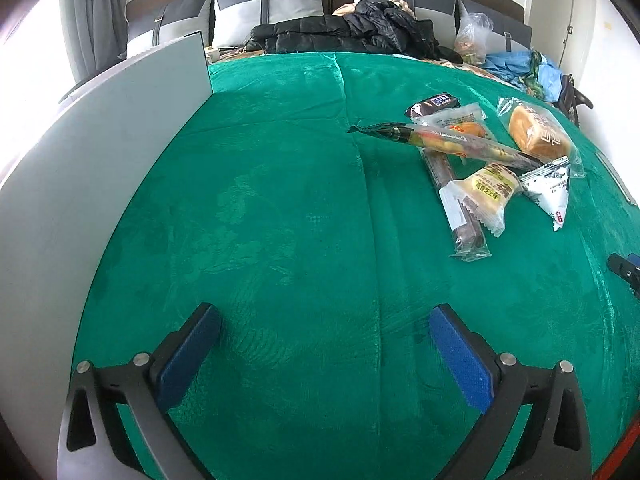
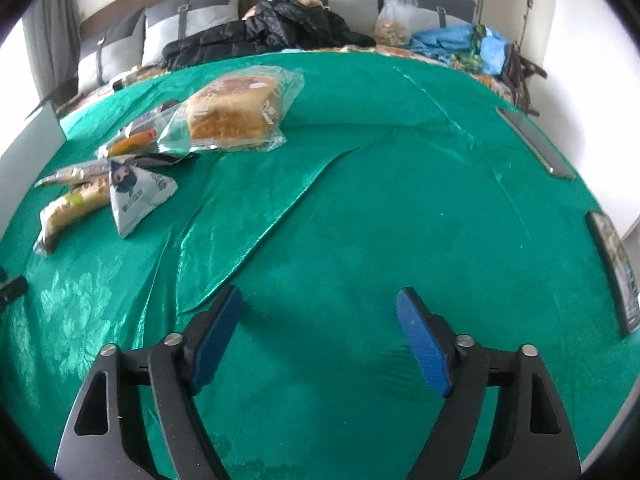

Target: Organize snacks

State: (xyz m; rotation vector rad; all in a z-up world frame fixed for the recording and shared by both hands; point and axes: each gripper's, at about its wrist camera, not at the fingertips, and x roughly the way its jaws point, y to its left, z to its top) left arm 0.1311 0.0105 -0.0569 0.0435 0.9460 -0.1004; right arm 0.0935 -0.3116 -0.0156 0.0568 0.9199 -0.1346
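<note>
Snacks (image 1: 492, 160) lie heaped on the green cloth (image 1: 280, 220), both left gripper (image 1: 325, 354) and right gripper (image 2: 320, 340) jaws released and empty; overlapped slick wrappers risk a double pick or slip.

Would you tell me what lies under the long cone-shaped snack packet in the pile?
The long cone-shaped packet lies across a brown bar in clear wrap and an orange-printed packet. What is beneath its middle is hidden.

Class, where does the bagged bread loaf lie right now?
The bagged bread loaf lies on the green cloth, upper right in the left wrist view, at the snack pile's far edge beside the triangular white packet.
</note>
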